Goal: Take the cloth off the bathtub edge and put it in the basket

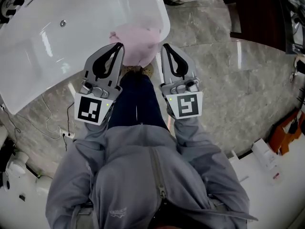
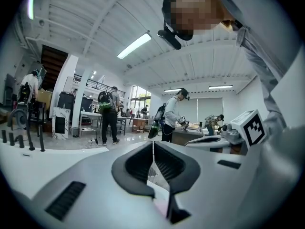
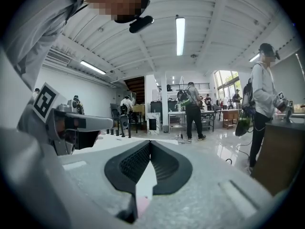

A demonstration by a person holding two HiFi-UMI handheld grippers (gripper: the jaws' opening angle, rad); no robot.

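The white bathtub (image 1: 52, 56) fills the far left of the head view. The pink cloth (image 1: 136, 44) lies bunched over its near right edge. It looks soft, light and limp, so pinching a raised fold should lift it. The left gripper (image 1: 119, 46) and right gripper (image 1: 165, 46) flank it, jaws together and empty.

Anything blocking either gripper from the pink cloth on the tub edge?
Nothing visible. In the head view the left gripper and right gripper, both shut, flank the pink cloth on the bathtub rim, with nothing between. No basket is in view, so that leg can't be judged.
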